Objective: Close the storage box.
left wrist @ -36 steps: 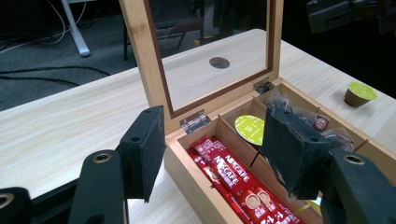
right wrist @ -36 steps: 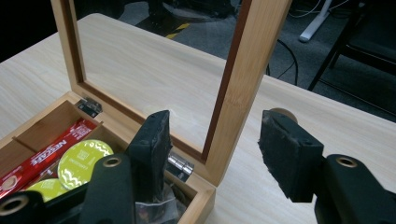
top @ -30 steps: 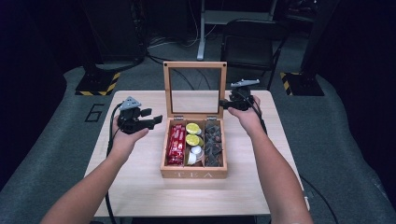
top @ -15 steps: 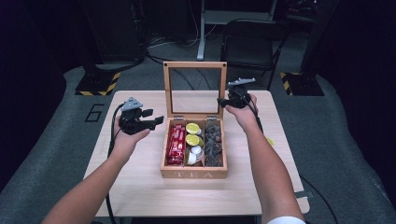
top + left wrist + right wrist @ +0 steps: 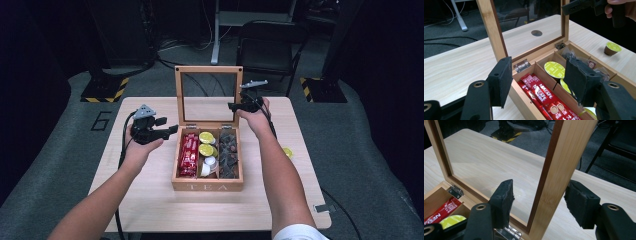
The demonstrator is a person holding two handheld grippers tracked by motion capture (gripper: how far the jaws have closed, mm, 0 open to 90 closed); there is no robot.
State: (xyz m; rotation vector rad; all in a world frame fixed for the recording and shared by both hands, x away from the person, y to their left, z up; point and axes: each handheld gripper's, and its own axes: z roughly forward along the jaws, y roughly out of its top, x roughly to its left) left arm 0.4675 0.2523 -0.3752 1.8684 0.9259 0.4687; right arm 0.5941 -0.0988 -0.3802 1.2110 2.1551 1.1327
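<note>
1. High view: the wooden tea box (image 5: 207, 186) sits mid-table, its glass lid (image 5: 208, 95) upright.
2. Just left of the box, the left gripper (image 5: 170, 131) hovers with jaws apart, holding nothing.
3. At the lid's right edge, the right gripper (image 5: 235, 106) straddles the frame; its jaws have just been opening, pads clear of the wood.
4. Right of the box lies a green capsule (image 5: 287, 151).

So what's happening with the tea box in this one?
A person works at a wooden tea box whose glass lid stands upright. The right gripper straddles the lid's side frame; its jaws have just been opening, and the pads stand clear of the wood. The left gripper hovers open beside the box's left wall. Inside lie red sachets, green-topped pods and dark packets.
</note>
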